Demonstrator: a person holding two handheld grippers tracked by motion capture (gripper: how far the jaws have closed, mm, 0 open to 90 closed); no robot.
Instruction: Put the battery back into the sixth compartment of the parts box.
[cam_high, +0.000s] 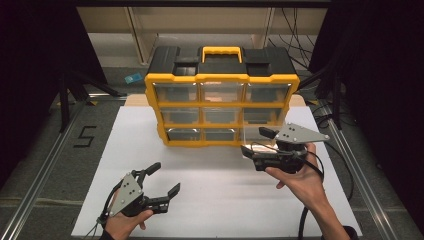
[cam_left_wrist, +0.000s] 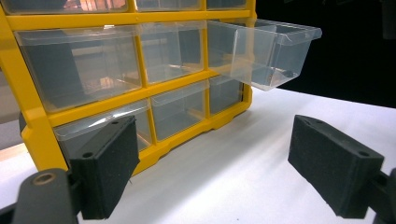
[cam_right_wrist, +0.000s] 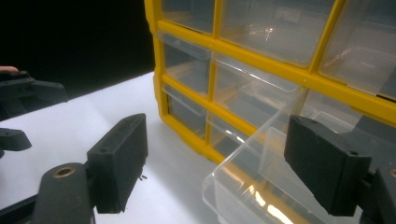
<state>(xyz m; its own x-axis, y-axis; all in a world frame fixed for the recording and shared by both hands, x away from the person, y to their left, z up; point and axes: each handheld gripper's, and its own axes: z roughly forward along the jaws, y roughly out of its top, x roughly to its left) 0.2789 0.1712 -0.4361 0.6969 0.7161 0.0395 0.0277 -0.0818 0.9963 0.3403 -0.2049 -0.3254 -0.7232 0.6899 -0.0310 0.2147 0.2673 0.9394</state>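
Observation:
A yellow and black organizer (cam_high: 221, 107) with clear drawers stands at the back of the white board (cam_high: 215, 200). One clear drawer (cam_left_wrist: 266, 53) in its right column is pulled out, and it looks empty. My right gripper (cam_high: 255, 142) is open at that drawer's front. In the right gripper view the drawer's (cam_right_wrist: 252, 186) near corner lies between the spread jaws of the gripper (cam_right_wrist: 215, 163), with no grip on it. My left gripper (cam_high: 165, 177) is open and empty over the front left of the board. It (cam_left_wrist: 215, 168) faces the organizer's (cam_left_wrist: 28, 107) lower left drawers from a short way off.
A black "5" mark (cam_high: 85, 136) lies on the grey mat left of the board, and a small blue item (cam_high: 133, 78) lies behind it. Metal rails (cam_high: 40, 180) run along both sides. Cables (cam_high: 320, 112) hang at the right rear. The left gripper (cam_right_wrist: 23, 93) shows far off.

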